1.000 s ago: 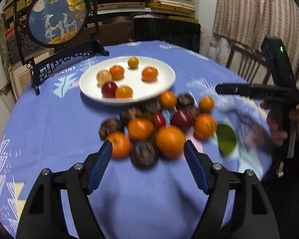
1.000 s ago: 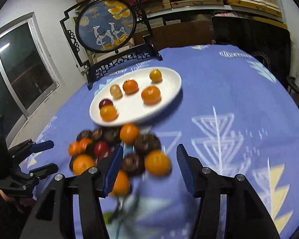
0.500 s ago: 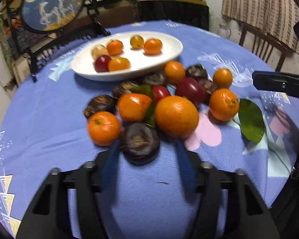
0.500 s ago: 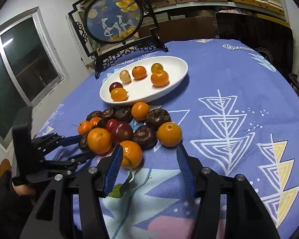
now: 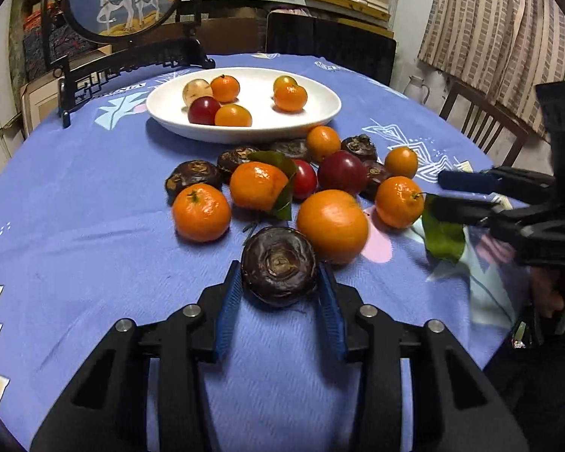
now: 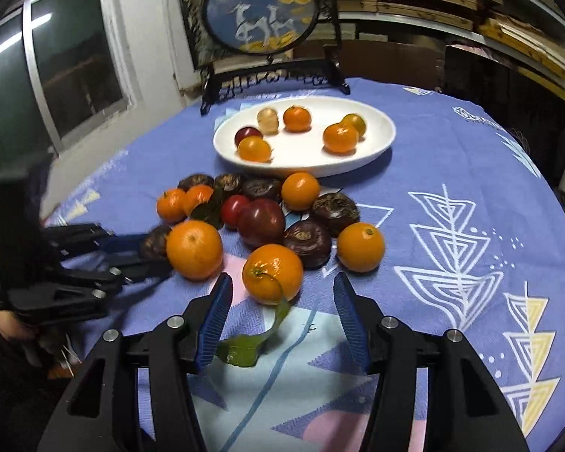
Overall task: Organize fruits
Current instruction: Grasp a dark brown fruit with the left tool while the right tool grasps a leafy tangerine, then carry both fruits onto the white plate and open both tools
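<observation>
Now left claw (image 5: 280,290) grips dark fruit (image 5: 279,265), stem-end facing cam.

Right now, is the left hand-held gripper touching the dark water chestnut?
Touching. The left wrist view shows the left hand-held gripper with both blue pads against the water chestnut.

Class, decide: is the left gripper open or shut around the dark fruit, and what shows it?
Shut on it. In the left wrist view, the left gripper has both blue pads against the sides of the dark fruit.

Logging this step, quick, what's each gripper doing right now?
Left gripper: shut on the dark water chestnut.
Right gripper: open, holding nothing, facing a leafy mandarin.
</observation>
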Available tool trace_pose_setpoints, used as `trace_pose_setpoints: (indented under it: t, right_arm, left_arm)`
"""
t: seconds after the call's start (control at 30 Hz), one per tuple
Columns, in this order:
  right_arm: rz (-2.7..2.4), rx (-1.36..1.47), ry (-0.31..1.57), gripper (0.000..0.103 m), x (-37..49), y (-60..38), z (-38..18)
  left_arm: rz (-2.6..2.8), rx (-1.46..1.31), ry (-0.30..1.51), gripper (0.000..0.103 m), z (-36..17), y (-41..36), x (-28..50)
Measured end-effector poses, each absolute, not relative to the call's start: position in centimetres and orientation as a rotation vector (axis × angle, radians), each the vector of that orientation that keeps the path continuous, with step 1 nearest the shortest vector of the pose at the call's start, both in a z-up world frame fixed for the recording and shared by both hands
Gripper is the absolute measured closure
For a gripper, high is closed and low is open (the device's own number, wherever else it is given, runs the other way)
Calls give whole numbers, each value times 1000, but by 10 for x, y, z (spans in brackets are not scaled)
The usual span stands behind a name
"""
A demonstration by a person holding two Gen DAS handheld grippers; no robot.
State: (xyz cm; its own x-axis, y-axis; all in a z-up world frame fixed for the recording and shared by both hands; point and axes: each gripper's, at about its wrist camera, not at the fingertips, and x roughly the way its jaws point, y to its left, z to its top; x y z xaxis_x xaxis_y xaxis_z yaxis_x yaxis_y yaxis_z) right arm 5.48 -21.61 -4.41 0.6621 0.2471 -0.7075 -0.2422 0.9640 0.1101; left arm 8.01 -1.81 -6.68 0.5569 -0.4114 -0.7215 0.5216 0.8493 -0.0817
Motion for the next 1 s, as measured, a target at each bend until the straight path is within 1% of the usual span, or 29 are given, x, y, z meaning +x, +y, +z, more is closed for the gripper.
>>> trace_pose_setpoints:
  t: [0.2, 0.23, 0.27, 0.3, 0.4, 0.57, 0.77, 1.0]
  right_arm:
    - [244, -74, 858, 47, 74, -196, -58]
    - [236, -84, 866, 51, 77, -193, -60]
    - [224, -98, 866, 58, 78, -190, -62]
    - [222, -105, 868, 62, 80, -188, -63]
    - [225, -96, 856, 62, 76, -188, -64]
    - [287, 23, 816, 62, 65, -204, -53]
    - [311, 81, 791, 62, 56, -215, -43]
    - [316, 133, 766, 62, 58, -223, -28]
  left_arm:
    - [-550, 142, 771, 64, -53, -11, 69]
    - [-550, 143, 767, 64, -52, -11, 68]
    - [-552, 144, 764, 64, -51, -11, 67]
    - [-550, 147, 761, 64, -50, -11, 66]
    - [-552, 146, 756, 64, -48, -9, 65]
    - [-560, 145, 729, 64, -40, -7, 59]
    - [-564, 144, 691, 64, -28, -7, 53]
    - [-551, 113, 663, 64, -15, -10, 64]
